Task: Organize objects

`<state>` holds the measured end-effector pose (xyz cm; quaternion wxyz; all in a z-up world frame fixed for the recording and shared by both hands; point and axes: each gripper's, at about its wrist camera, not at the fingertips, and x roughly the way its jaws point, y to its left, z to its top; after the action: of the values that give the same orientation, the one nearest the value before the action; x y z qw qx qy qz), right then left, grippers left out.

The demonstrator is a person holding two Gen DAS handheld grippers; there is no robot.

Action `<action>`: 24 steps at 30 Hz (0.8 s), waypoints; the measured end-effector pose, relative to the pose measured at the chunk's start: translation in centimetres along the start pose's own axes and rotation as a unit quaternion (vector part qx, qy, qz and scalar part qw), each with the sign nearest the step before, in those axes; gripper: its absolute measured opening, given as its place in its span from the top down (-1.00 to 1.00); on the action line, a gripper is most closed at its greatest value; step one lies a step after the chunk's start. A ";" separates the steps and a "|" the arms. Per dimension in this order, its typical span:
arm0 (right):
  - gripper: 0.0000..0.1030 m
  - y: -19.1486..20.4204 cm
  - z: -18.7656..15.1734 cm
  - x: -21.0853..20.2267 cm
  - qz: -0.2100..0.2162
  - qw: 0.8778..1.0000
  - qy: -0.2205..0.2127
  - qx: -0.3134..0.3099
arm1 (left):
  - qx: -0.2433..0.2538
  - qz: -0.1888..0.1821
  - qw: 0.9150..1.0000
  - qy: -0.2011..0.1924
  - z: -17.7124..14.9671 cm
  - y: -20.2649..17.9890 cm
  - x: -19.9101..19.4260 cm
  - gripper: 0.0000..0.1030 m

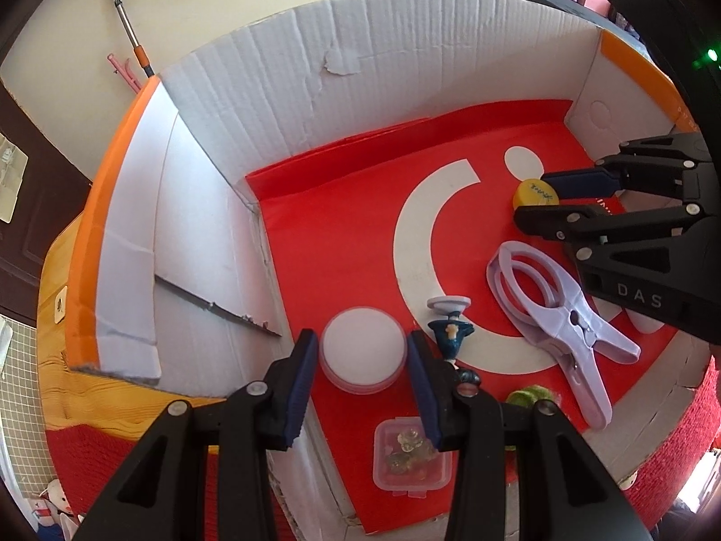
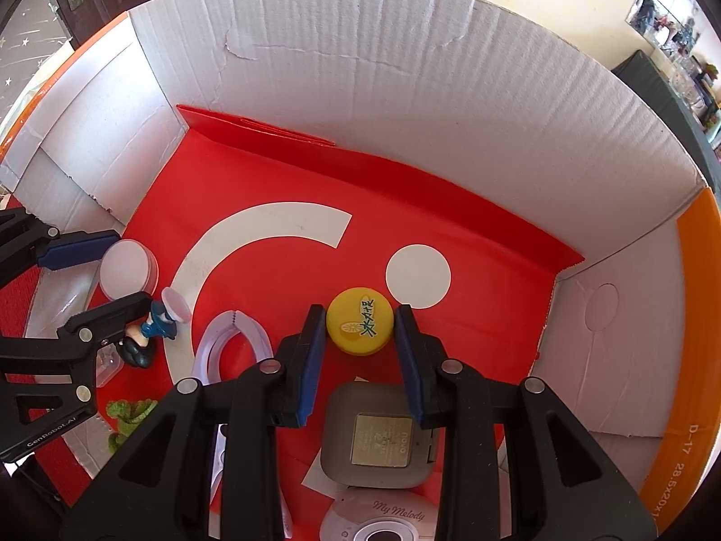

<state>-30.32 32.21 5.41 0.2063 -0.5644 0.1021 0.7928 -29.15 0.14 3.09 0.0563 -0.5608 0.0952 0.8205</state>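
An open cardboard box (image 1: 315,67) with a red liner holds the objects. My left gripper (image 1: 362,336) is shut on a white round container (image 1: 362,356) low over the box floor near the left wall; the right wrist view shows that gripper (image 2: 128,268) with a pad on each side of the container (image 2: 126,270). My right gripper (image 2: 360,311) is shut on a yellow bottle cap (image 2: 359,321) with a lemon print, beside the liner's white dot. The left wrist view shows that gripper (image 1: 534,198) on the cap (image 1: 534,193) at the right.
On the box floor lie a lilac clip (image 1: 559,315), a blue figurine (image 1: 450,333), a clear lidded box of beads (image 1: 410,455), a green item (image 2: 130,410), a grey square device (image 2: 381,437) and a white gadget (image 2: 383,523). High white walls (image 2: 405,67) ring the floor.
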 end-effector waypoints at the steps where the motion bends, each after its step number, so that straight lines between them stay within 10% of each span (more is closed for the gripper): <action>1: 0.42 -0.2 0.0 0.0 0.000 1.000 0.000 0.000 | -0.001 -0.001 1.000 0.001 0.0 0.0 0.0 0.16; 24: 0.42 -2.9 0.0 -1.6 0.004 1.000 -0.003 0.021 | -0.030 -0.027 0.999 -0.012 -0.8 -0.4 -2.2 0.16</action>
<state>-28.59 34.48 7.10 0.2154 -0.5570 0.1197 0.7931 -27.57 0.42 4.80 0.0629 -0.5551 0.0549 0.8276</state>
